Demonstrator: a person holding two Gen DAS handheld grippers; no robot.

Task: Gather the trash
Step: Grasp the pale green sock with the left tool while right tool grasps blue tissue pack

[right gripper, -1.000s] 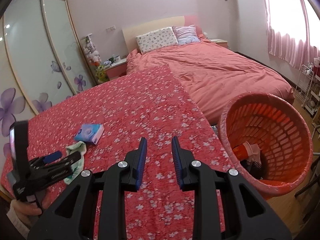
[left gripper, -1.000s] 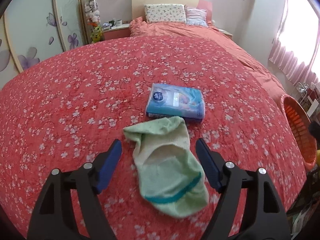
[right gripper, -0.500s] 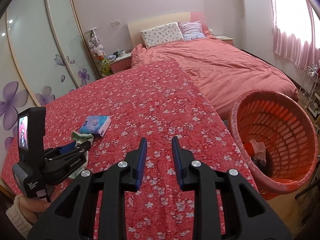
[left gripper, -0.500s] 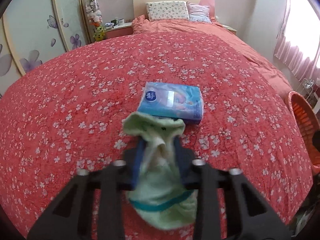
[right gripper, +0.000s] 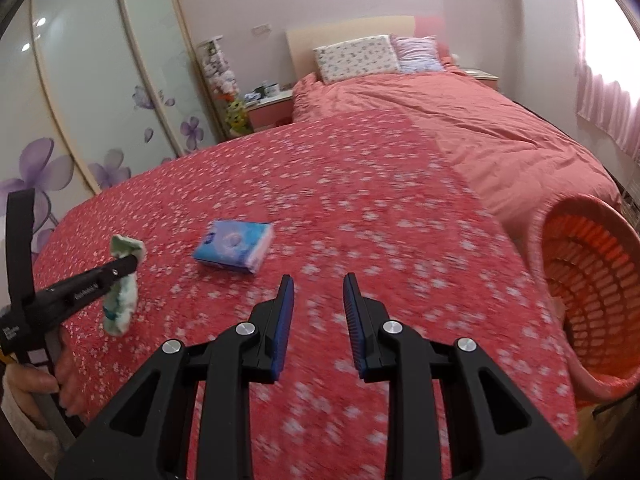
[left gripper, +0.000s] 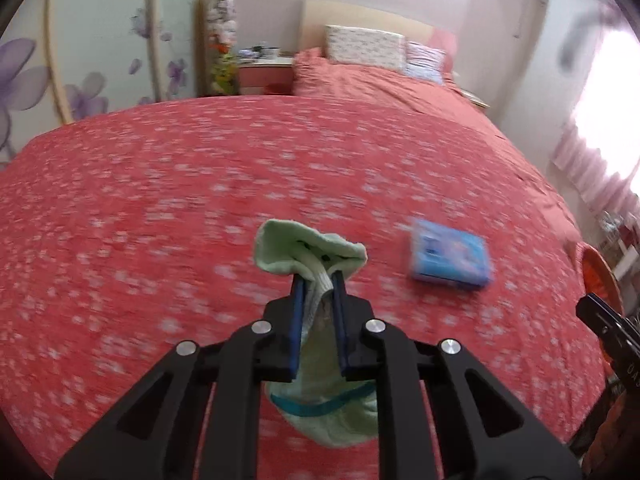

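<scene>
Sock point(left gripper: 316, 258): soft knit cloth, pale green, ribbed cuff, teal band, matt. Left gripper point(left gripper: 317, 280): matt black plastic body, blue ribbed pads point(left gripper: 298, 312), shiny metal screw heads. Right gripper point(right gripper: 318, 286): same matt black plastic w/ blue grooved pads point(right gripper: 285, 312) & bright metal screws. Tissue pack point(right gripper: 234, 245): glossy blue plastic wrap, smooth. Bedspread point(right gripper: 360, 208): red quilted cloth, white flower print, matt. Duvet point(right gripper: 500, 136): plain salmon cloth, creased. Basket point(right gripper: 580, 280): orange plastic lattice, slight sheen. Wardrobe doors point(right gripper: 92, 80): frosted glass, smooth, glossy, pale wood-look frames. Headboard point(right gripper: 348, 30): smooth pale wood look.
</scene>
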